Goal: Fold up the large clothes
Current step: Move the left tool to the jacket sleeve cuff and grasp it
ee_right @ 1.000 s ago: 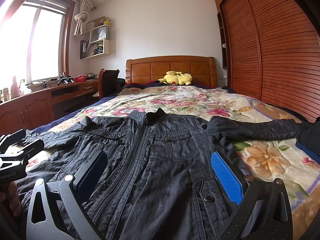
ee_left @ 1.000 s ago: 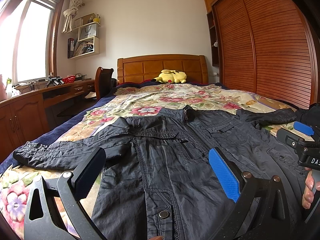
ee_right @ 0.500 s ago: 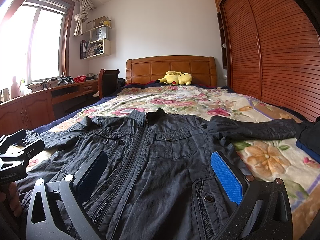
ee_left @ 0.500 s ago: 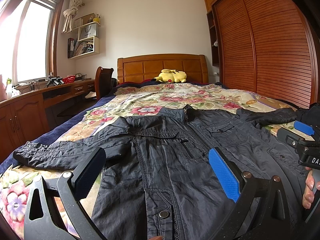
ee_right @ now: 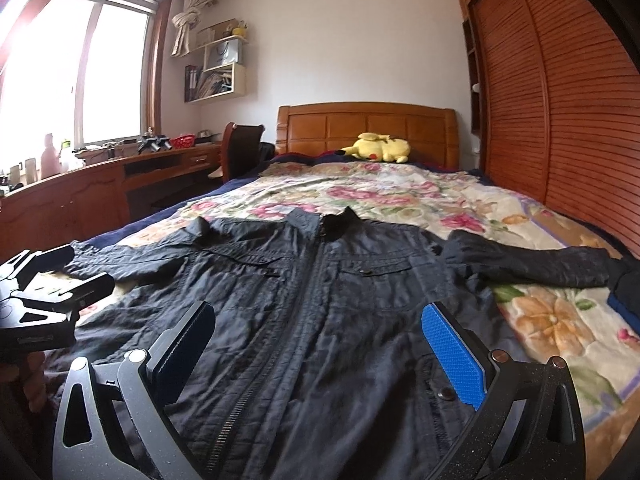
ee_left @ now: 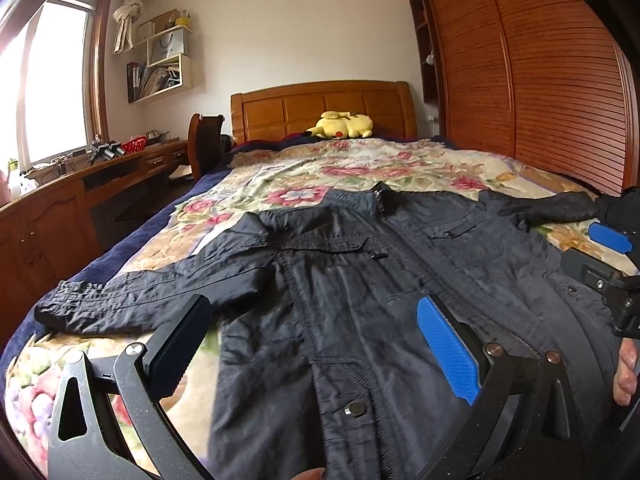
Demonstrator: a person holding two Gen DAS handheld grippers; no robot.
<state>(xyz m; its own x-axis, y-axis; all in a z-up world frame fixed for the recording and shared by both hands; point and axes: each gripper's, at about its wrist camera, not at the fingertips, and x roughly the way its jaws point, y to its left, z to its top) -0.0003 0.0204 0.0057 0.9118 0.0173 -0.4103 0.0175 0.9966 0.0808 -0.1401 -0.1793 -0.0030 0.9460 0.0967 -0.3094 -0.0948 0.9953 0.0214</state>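
Note:
A dark navy jacket (ee_left: 360, 280) lies flat and face up on the floral bedspread, zipped, collar toward the headboard, both sleeves spread out to the sides. It also shows in the right wrist view (ee_right: 320, 300). My left gripper (ee_left: 316, 320) is open and empty, low over the jacket's left hem area. My right gripper (ee_right: 320, 324) is open and empty over the jacket's lower front. Each gripper shows at the edge of the other's view: the right gripper (ee_left: 612, 264) and the left gripper (ee_right: 44, 292).
A yellow plush toy (ee_left: 344, 124) lies by the wooden headboard (ee_left: 324, 108). A wooden desk (ee_right: 100, 184) and chair (ee_right: 240, 148) stand left of the bed. A slatted wardrobe (ee_left: 540, 80) lines the right. More dark clothing (ee_right: 628, 284) lies at the bed's right edge.
Both grippers have tilted and shifted slightly, so the jacket sits a little differently in view. The jacket itself has not moved and both grippers stay open.

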